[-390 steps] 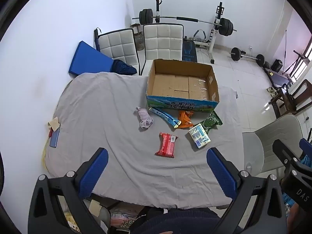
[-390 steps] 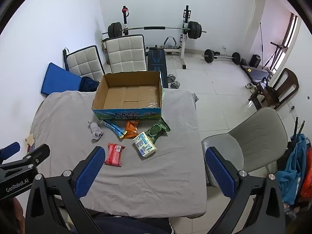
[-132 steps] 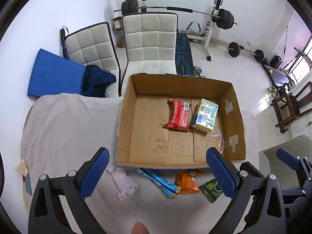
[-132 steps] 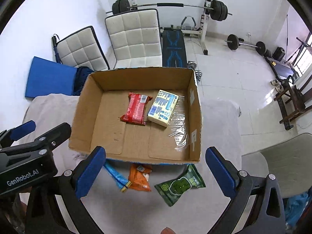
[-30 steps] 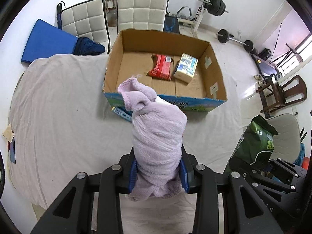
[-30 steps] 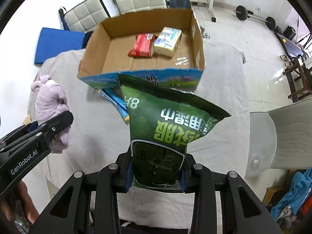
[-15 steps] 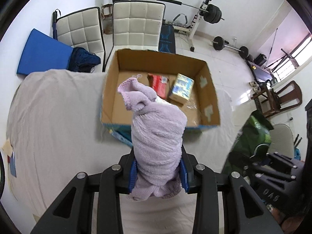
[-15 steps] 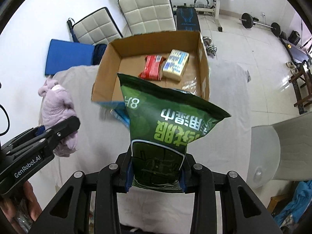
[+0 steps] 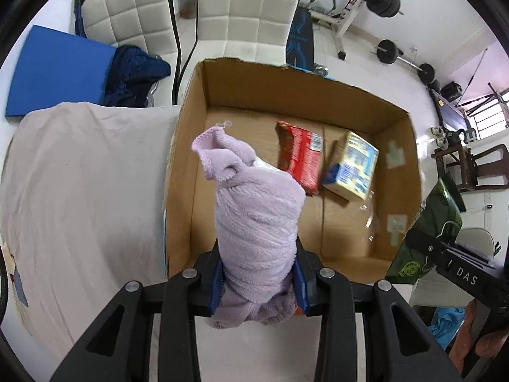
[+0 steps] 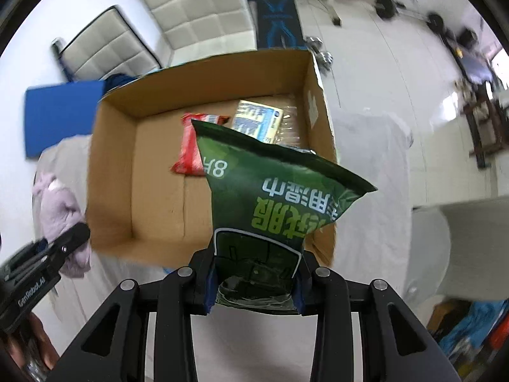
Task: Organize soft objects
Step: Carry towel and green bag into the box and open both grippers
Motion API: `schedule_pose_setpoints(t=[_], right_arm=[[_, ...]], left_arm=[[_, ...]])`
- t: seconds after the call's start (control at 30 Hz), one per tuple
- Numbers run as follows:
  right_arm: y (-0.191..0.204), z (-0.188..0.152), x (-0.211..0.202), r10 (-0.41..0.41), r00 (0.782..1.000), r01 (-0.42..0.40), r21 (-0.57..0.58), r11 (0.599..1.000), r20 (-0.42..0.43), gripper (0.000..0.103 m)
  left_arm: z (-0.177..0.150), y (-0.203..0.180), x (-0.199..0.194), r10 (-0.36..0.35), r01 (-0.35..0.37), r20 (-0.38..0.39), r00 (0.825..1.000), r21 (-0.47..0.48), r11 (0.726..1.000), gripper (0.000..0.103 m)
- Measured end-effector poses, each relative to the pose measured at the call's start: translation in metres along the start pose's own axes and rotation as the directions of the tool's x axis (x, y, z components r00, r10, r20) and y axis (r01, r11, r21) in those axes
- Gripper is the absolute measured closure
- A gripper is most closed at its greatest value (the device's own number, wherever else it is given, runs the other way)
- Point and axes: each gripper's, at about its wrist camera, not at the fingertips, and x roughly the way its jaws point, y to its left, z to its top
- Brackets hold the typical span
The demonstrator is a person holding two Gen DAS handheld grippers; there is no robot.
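Left gripper [image 9: 259, 281] clamped on rolled lilac fleece cloth [image 9: 254, 219], lower centre. Right gripper [image 10: 253, 285] clamped on crinkled green foil snack bag [image 10: 273, 210]. Beyond, open brown cardboard box [image 9: 194, 172] on grey-draped counter [image 9: 82, 184], holding red packet [image 9: 300, 156] and yellow-blue carton [image 9: 351, 165].

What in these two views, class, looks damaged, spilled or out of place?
Nothing stands out. The red packet and yellow pack lie inside the cardboard box, while the purple cloth and green bag are held intact.
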Motion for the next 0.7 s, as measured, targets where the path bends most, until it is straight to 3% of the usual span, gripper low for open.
schedule_pose_setpoints(t=[0.3, 0.7], right_arm=[[-0.005, 0.031, 0.074, 0.054, 0.995, -0.039, 0.169, 0.985, -0.085, 0.065], [0.005, 0.039, 0.120, 0.039, 0.990, -0.012, 0.200, 0.980, -0.132, 0.064]], left_arm=[[0.047, 0.006, 0.053, 0.021, -0.020, -0.074, 0.997, 0.015, 1.000, 0.070], [0.088, 0.002, 0.105, 0.044, -0.034, -0.133, 0.990, 0.076, 0.997, 0.068]])
